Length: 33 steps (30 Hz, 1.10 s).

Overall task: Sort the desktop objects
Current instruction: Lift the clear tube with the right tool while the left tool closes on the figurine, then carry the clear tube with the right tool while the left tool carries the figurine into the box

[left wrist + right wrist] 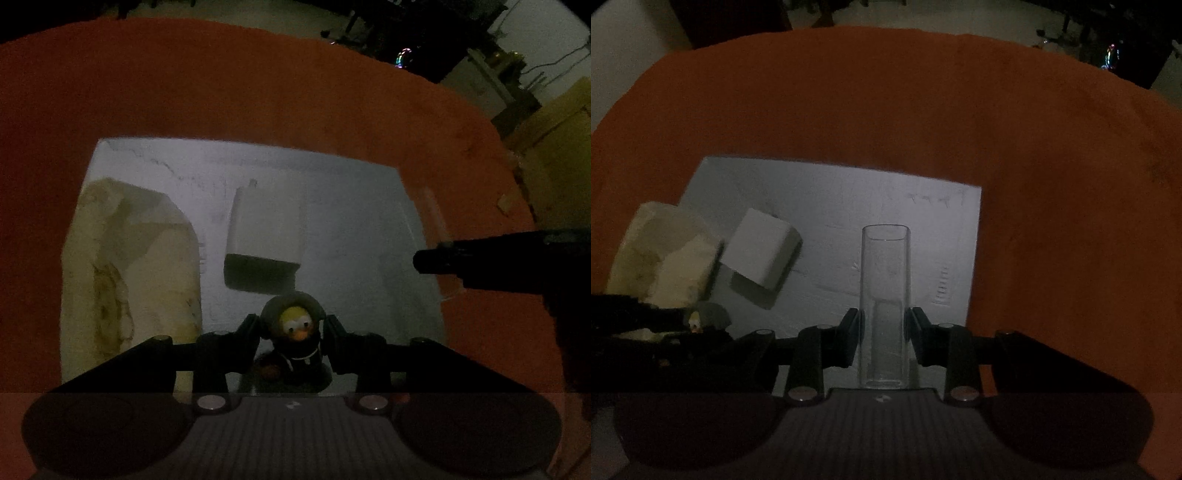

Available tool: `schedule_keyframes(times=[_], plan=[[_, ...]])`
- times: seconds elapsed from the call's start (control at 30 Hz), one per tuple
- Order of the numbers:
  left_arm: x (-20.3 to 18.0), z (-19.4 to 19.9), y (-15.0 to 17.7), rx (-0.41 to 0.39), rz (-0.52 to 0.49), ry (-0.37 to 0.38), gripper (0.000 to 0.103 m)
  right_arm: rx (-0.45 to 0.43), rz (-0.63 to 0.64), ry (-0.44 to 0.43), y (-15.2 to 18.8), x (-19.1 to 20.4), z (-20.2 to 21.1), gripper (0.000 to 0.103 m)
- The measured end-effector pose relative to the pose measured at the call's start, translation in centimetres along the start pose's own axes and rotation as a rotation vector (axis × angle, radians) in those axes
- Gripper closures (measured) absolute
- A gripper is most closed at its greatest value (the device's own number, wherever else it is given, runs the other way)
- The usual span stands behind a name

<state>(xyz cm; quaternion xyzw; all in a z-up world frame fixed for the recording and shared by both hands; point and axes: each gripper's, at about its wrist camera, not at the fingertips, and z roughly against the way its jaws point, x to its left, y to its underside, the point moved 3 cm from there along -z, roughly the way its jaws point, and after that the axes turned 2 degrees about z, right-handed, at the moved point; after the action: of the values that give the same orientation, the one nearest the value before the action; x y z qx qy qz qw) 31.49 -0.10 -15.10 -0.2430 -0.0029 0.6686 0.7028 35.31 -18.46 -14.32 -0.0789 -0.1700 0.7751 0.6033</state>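
A small toy figure (pixel 295 328) with a yellow face, orange beak and dark hood sits between the fingers of my left gripper (pixel 292 334), which is shut on it over the near edge of a white sheet (pixel 351 206). The right wrist view shows the same figure (pixel 701 317) at the lower left. My right gripper (pixel 885 328) is shut on a clear tube (pixel 885 273) that points forward over the white sheet (pixel 831 199), open end away from me. One dark finger (pixel 443 258) of the right gripper enters the left wrist view from the right.
The white sheet lies on an orange cloth (pixel 1034 184) covering the table. On the sheet are a white block (pixel 264 225) (pixel 761 254) and a cream, lumpy object (pixel 129 273) (pixel 661 254) at the left. The room beyond is dark, with cardboard boxes (pixel 554 147) at the right.
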Motion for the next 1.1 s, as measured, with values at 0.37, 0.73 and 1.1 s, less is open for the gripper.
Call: schedule_keyframes(times=[0.37,0.73,1.1], plan=[[-0.2,4.0,0.1,-0.051,-0.024,0.059,0.072,-0.006,0.09,0.002,3.1,0.9,5.0,0.071],[-0.9,8.7,1.7,-0.071,-0.071,0.127,0.072,-0.027,0.136,-0.111,7.3,3.5,10.4,0.071],[-2.7,14.5,8.7,-0.067,-0.201,0.206,0.072,-0.016,0.195,-0.206,13.7,6.0,13.7,0.071]])
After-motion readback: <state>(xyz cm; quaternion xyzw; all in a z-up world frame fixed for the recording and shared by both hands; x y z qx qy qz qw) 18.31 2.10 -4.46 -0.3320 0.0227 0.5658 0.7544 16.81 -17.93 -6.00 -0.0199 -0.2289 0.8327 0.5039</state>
